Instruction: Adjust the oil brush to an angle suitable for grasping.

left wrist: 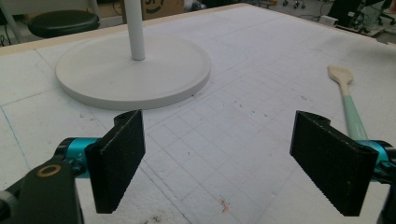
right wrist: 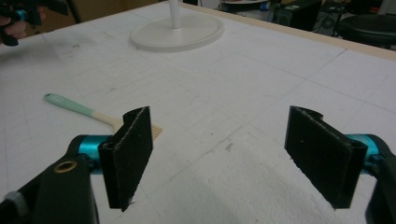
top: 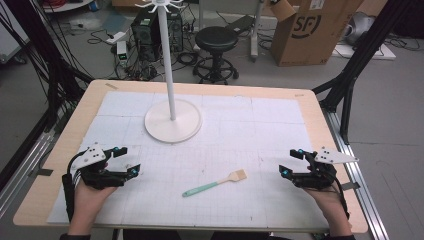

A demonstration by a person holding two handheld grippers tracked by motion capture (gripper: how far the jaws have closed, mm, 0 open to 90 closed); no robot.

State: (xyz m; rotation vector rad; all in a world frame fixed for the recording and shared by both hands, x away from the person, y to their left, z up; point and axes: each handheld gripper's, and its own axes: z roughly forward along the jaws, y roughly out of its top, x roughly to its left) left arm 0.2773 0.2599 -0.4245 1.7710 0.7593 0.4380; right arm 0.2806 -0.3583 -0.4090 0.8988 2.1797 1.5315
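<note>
Altogether: one brush [top: 215, 184], one stand [top: 173, 120], two empty, wide-open grippers [top: 129, 161] [top: 290, 162].

"SF" on the cardboard box [top: 312, 30]

Even, diffuse overhead light fills the room, and the white surface [top: 250, 135] reads bright without harsh glare. Shadows are faint: a soft one lies under the round base of the stand [top: 173, 121]. The high view is slightly soft and bends at its edges. In both claw views the near black pads [left wrist: 116, 158] look fairly sharp, while the far edge of the surface and the room behind blur.
</note>
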